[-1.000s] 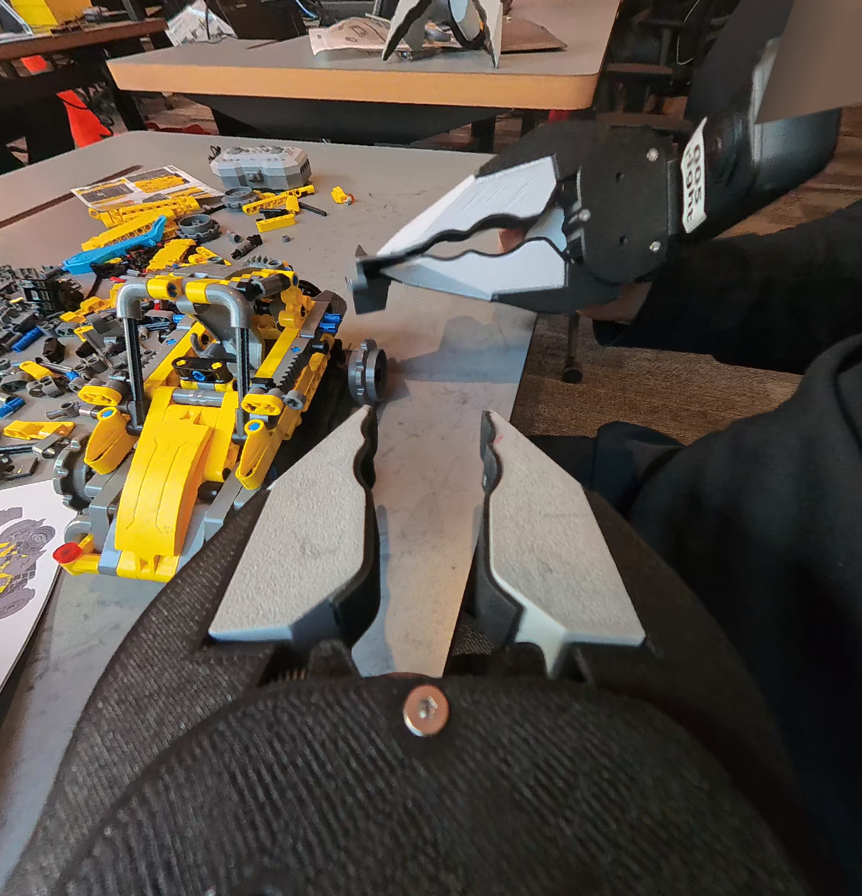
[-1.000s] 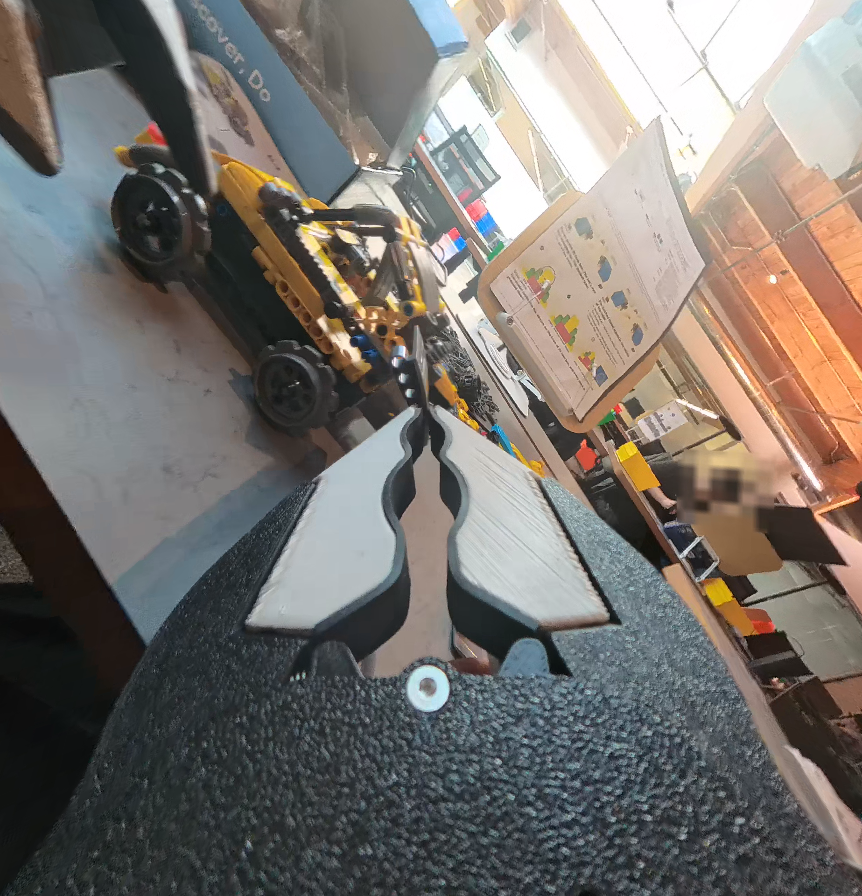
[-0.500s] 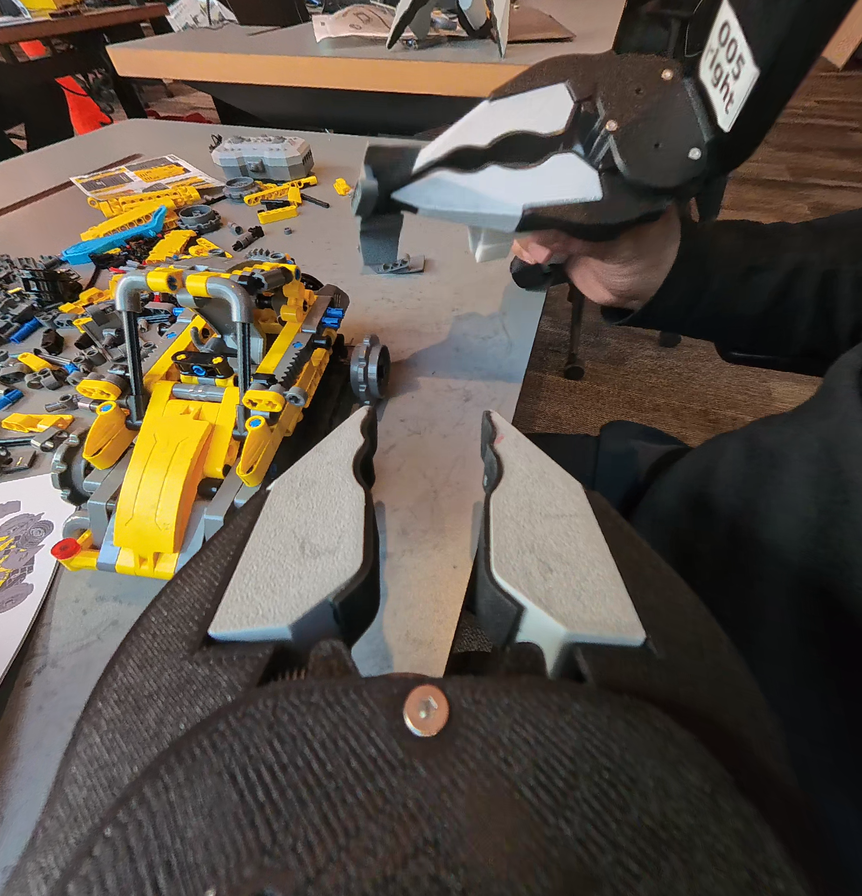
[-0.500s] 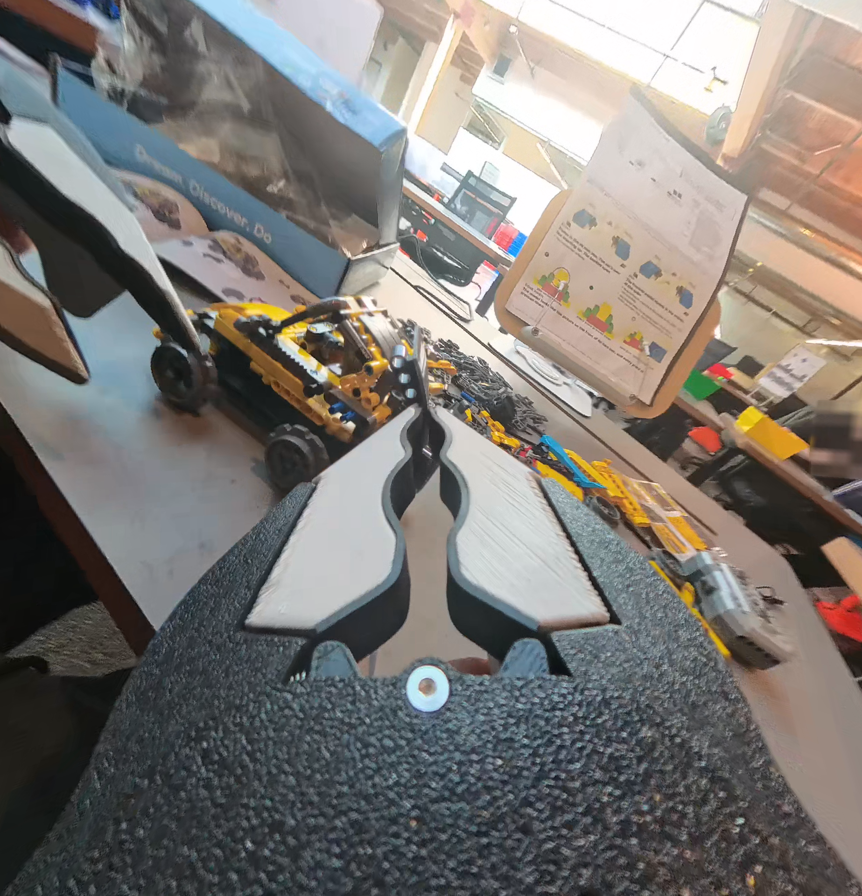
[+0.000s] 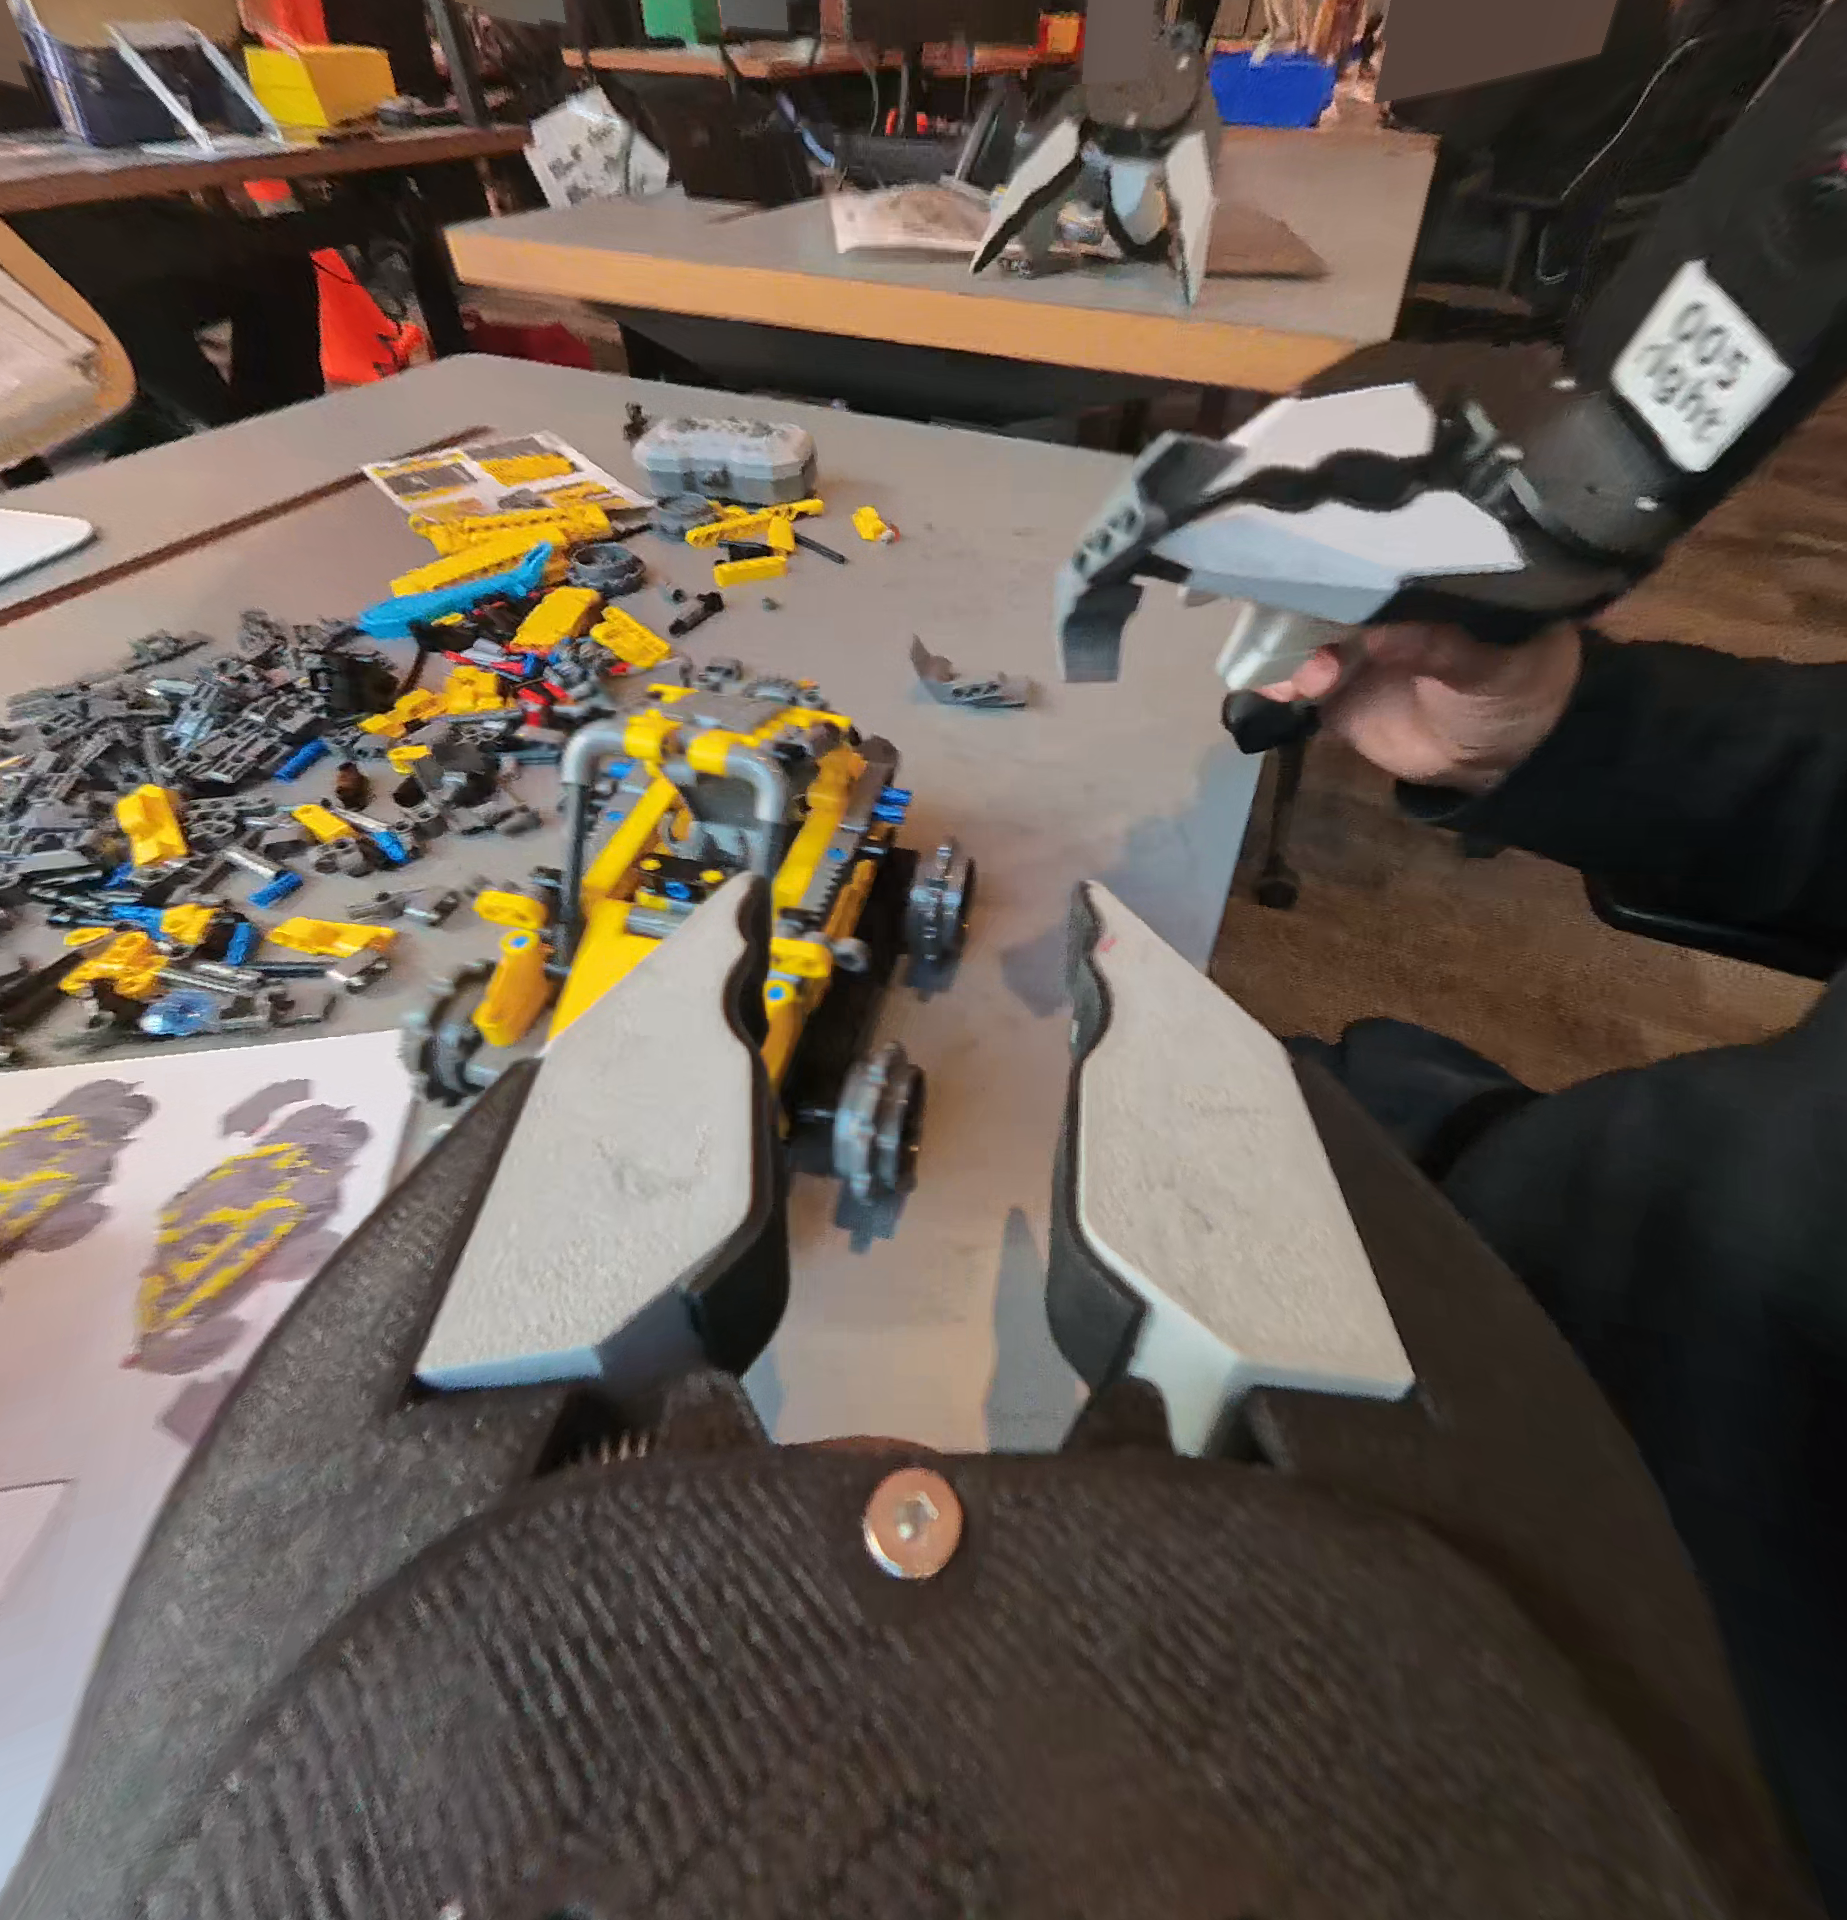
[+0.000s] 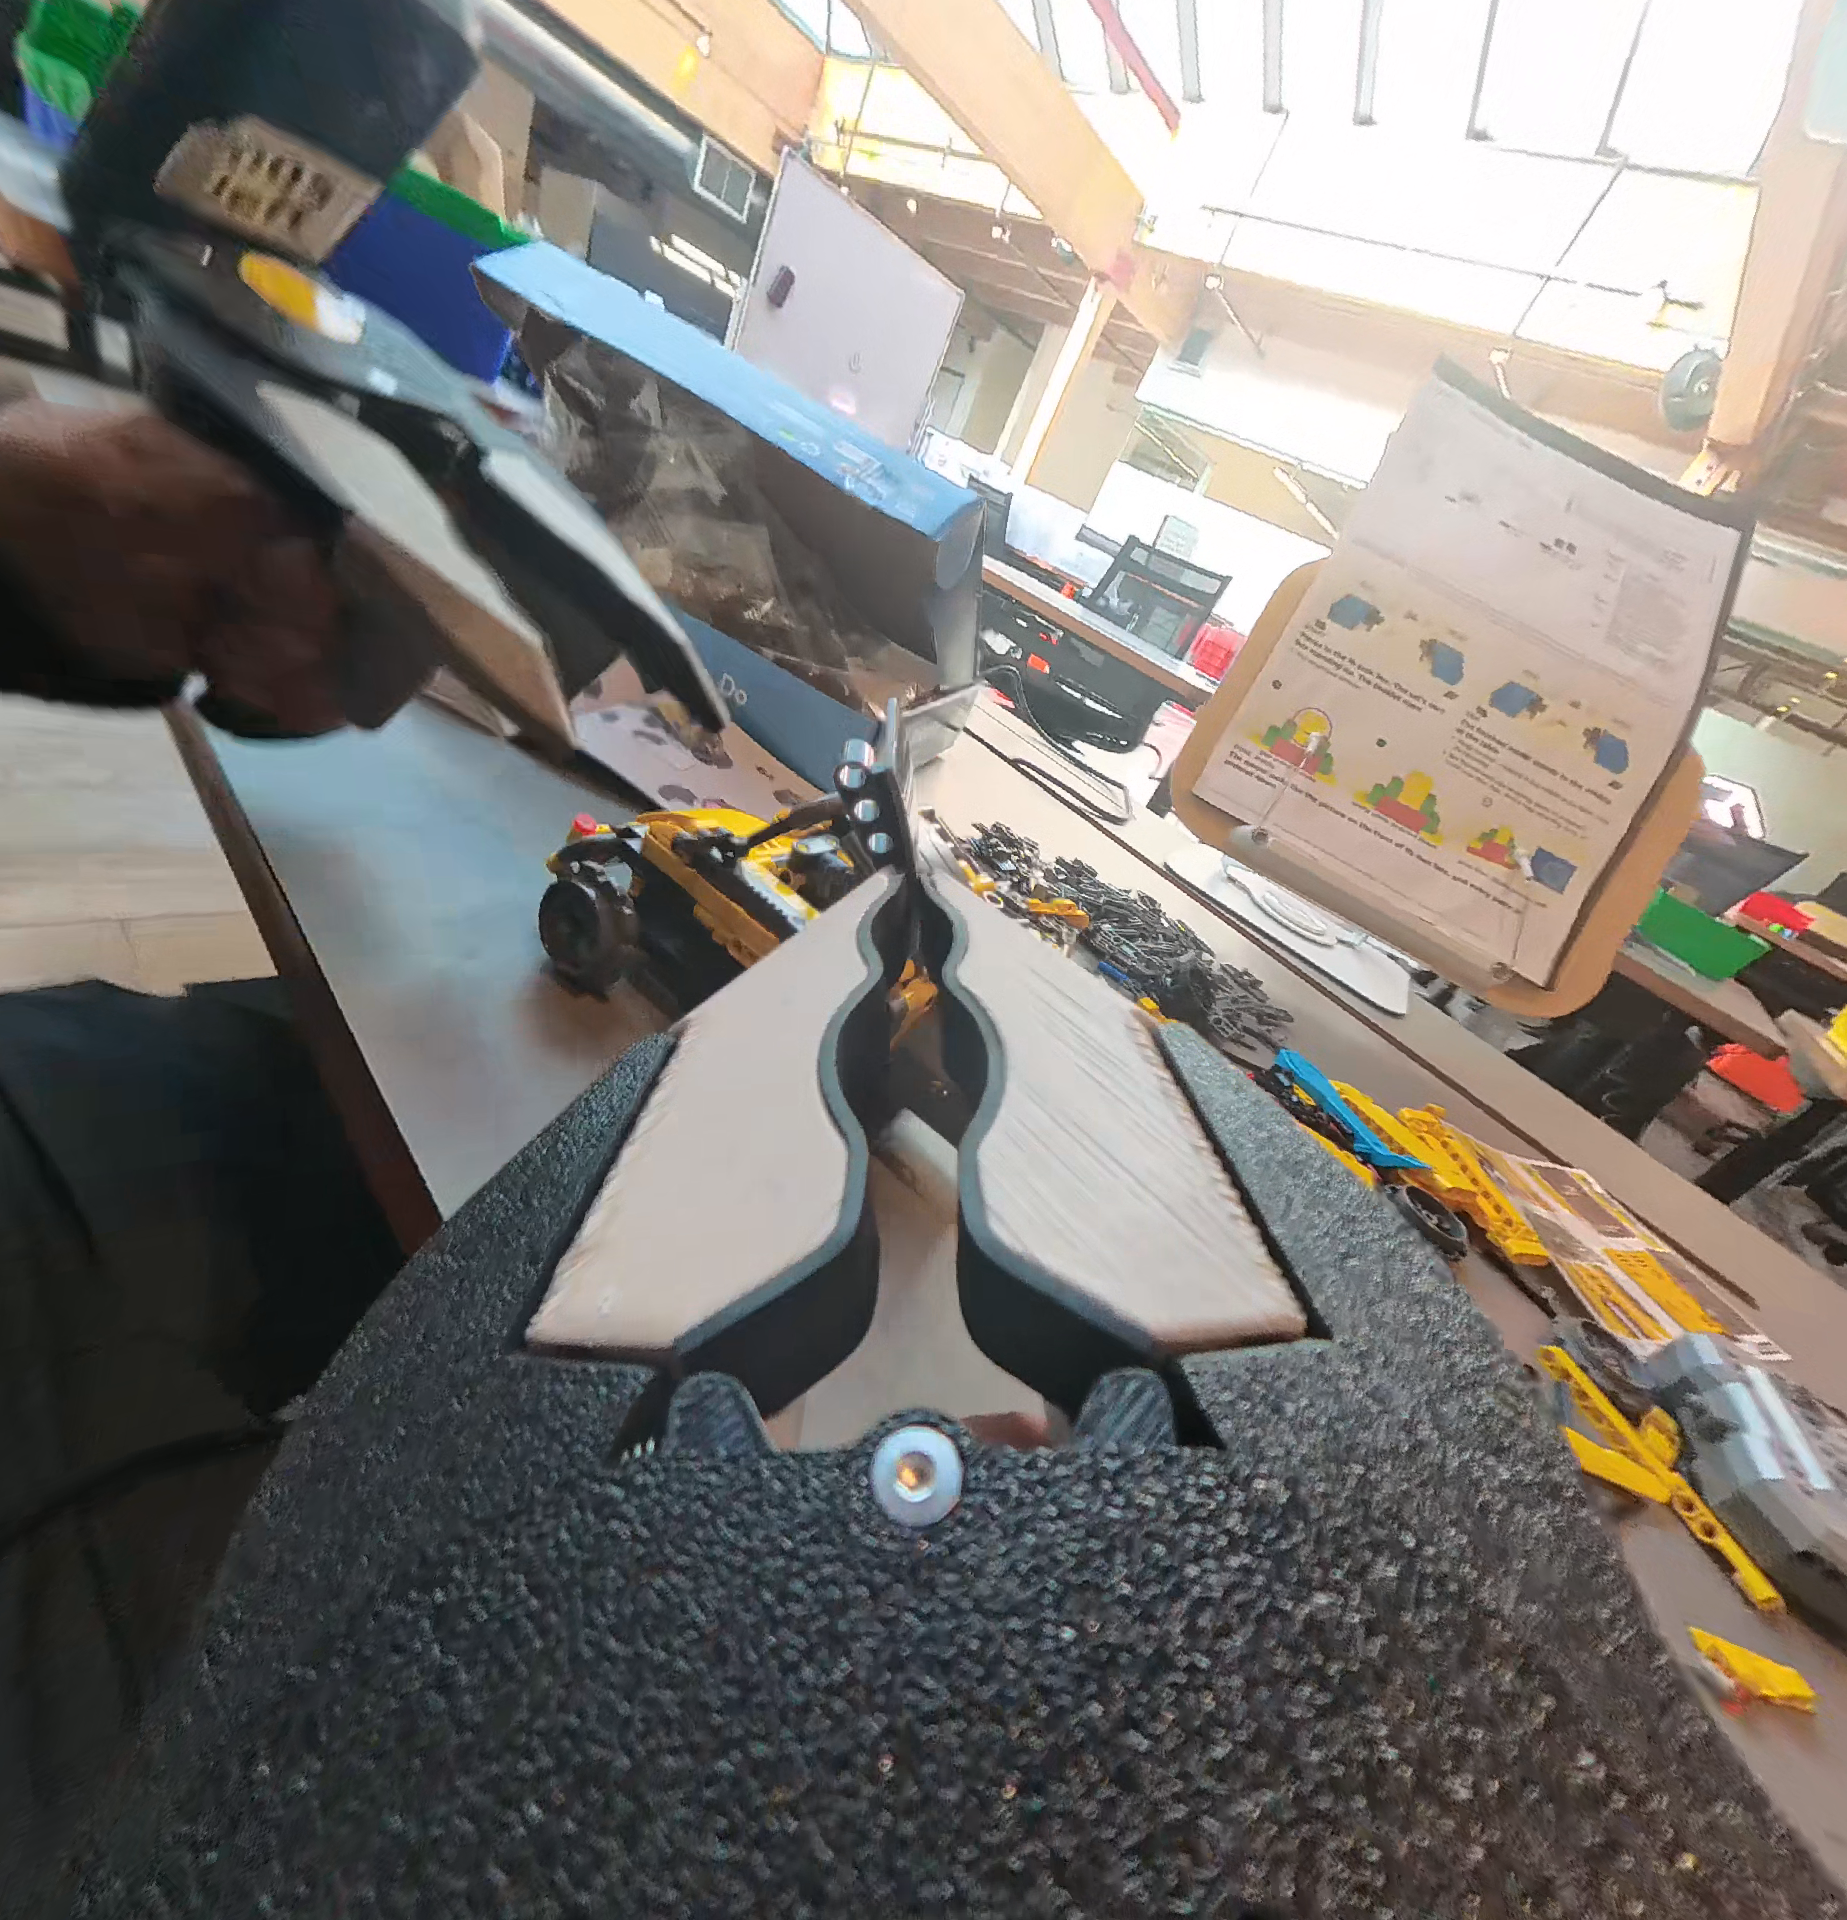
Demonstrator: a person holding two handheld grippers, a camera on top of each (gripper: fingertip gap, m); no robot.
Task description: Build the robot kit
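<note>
Evidently right gripper [image 6: 903,883] pinches a dark grey holed plastic beam [image 6: 877,816], seemingly firmly; left gripper [image 5: 914,925] gapes empty near the yellow brick-built car [image 5: 711,883]; keep the beam steady.

Right gripper [image 6: 911,883] fingers pinched on a dark grey angled panel piece [image 6: 877,805], piece raised above the grey bench [image 5: 1054,790], sticking out past the tips. Left gripper [image 5: 914,920] fingers spread, empty, over the near bench edge just right of the yellow-grey buggy model [image 5: 732,883], upright on its wheels.
</note>
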